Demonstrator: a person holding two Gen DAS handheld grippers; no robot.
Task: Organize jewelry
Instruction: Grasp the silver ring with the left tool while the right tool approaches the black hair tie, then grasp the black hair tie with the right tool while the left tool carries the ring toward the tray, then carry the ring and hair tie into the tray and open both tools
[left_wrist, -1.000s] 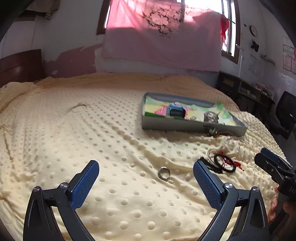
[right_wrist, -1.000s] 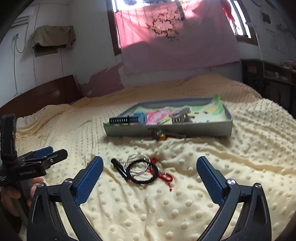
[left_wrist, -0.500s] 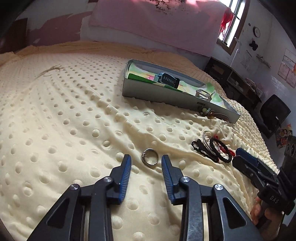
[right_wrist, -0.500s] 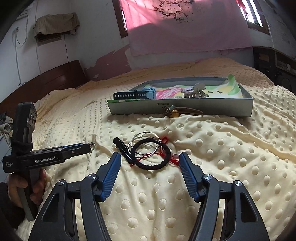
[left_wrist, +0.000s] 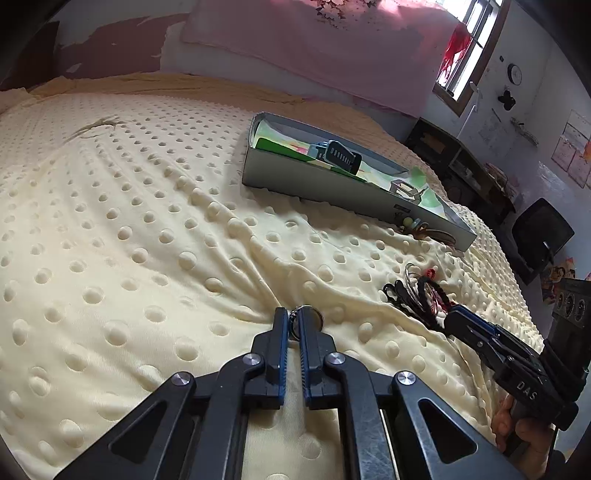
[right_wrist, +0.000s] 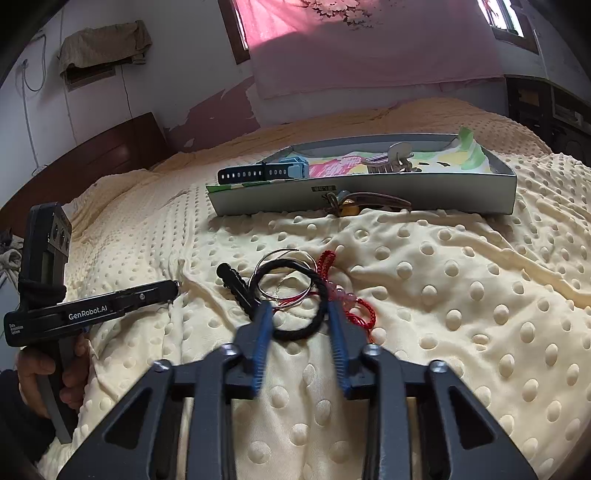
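- Since half a second ago the left gripper has shut its blue pads onto the silver ring — before, the ring lay loose between spread fingers; the right gripper has narrowed and dropped onto the bracelet pile.
- Left gripper pose: low over the yellow dotted blanket, pointing forward and a bit down, pads nearly together, pinching the ring, which stands on edge and pokes out past the right fingertip.
- Right gripper pose: tilted down over the blanket, fingers part spread, one on each side of the black cord bracelet; whether the pads touch it, cannot tell.
- A hand grips the left tool's handle at the left edge of the right wrist view.
- Pile: black cord bracelet lying flat, thin silver bangles overlapping it, red string bracelet trailing off to the right, a black ribbed piece angled up-left.
- Grey tray sits beyond the pile, long axis left-right in the right wrist view; inside it a blue watch with its strap along that axis and a metal piece.
- A brown pendant with a yellow bead lies against the tray's near wall, outside.
- Open blanket left of the ring and right of the pile — bare strip between pile and tray.
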